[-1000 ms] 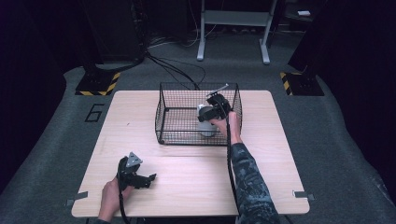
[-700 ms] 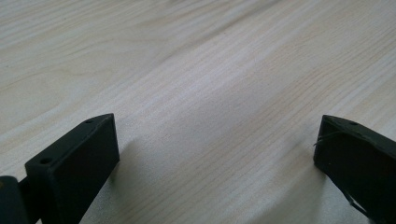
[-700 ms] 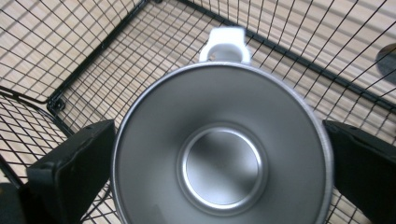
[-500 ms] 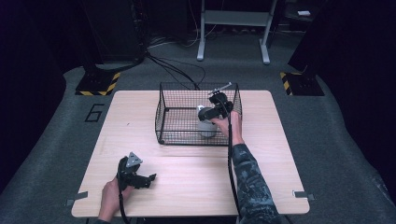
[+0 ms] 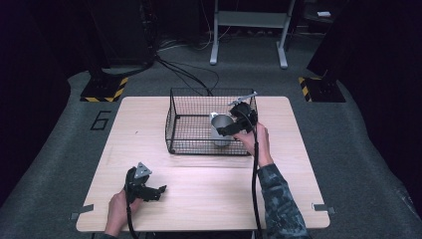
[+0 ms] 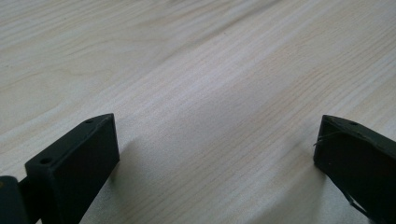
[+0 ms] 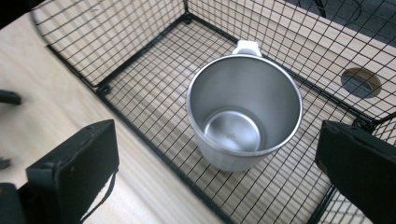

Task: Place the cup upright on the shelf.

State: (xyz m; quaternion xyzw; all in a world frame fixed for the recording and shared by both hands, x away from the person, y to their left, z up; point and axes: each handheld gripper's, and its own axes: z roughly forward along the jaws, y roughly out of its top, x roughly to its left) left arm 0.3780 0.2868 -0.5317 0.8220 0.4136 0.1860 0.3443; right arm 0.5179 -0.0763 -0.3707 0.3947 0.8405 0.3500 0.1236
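A plain, empty steel cup (image 7: 244,112) with a pale handle stood upright inside the wire basket (image 7: 140,60). The right gripper (image 7: 219,172) was held over it, jaws spread wide.

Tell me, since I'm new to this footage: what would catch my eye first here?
A shiny steel cup standing upright and empty inside a black wire basket at the far middle of the table. The right gripper hovers over the cup with its jaws wide apart, holding nothing. The left gripper rests open on bare wood near the table's front left.
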